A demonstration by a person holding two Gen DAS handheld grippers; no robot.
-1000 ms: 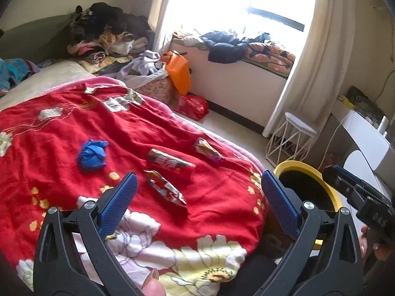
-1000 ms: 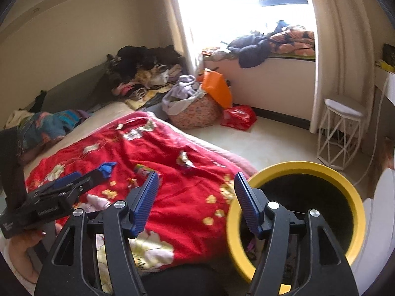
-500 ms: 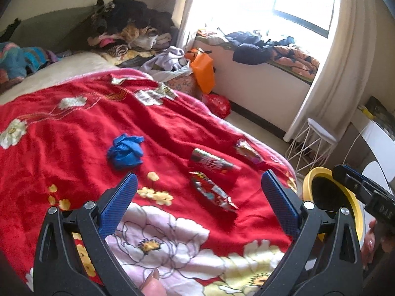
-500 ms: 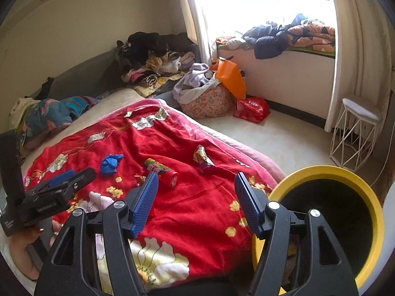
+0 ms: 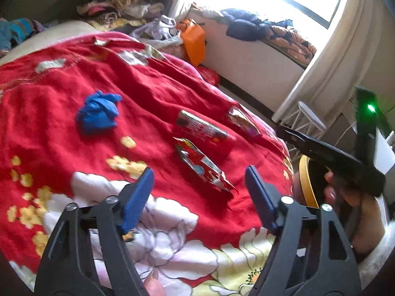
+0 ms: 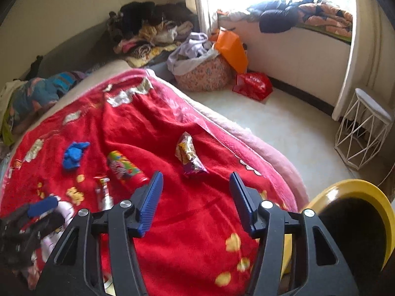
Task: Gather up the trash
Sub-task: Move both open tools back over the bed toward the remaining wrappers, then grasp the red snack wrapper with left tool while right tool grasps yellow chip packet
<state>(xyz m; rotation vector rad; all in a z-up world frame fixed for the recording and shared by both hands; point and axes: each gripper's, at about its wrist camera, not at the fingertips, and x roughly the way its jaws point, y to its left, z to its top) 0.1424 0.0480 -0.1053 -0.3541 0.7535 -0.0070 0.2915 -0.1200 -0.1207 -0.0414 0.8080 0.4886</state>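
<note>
Fingers of both grippers hung parted and empty above a red floral blanket [image 5: 153, 91] spread over the bed, their jaws narrowing with nothing yet between them. Just ahead of the left gripper [image 5: 198, 187] lay a flattened red snack wrapper [image 5: 202, 167], its near tip almost between the blue fingers [image 5: 137, 198]. Beyond it rested a red tube-shaped package [image 5: 201, 127], and farther off to the left a crumpled blue wad [image 5: 98, 112].

Ahead of the right gripper [image 6: 196, 197] sat a crinkled purple-and-gold wrapper [image 6: 188, 156], close beyond the fingertips and slightly to their left. A yellow-rimmed bin [image 6: 358, 212] stood on the floor to the right of those fingers, beside the bed's edge; its dark interior gave no clear view of any contents.

Judged from the scene, the collection had barely begun or stood mid-way: four pieces of litter remained on the blanket, none was held, and each still had to be picked up and carried to the bin. Red snack wrapper and purple-and-gold wrapper looked the likeliest next pickups, one for each hand.
</note>
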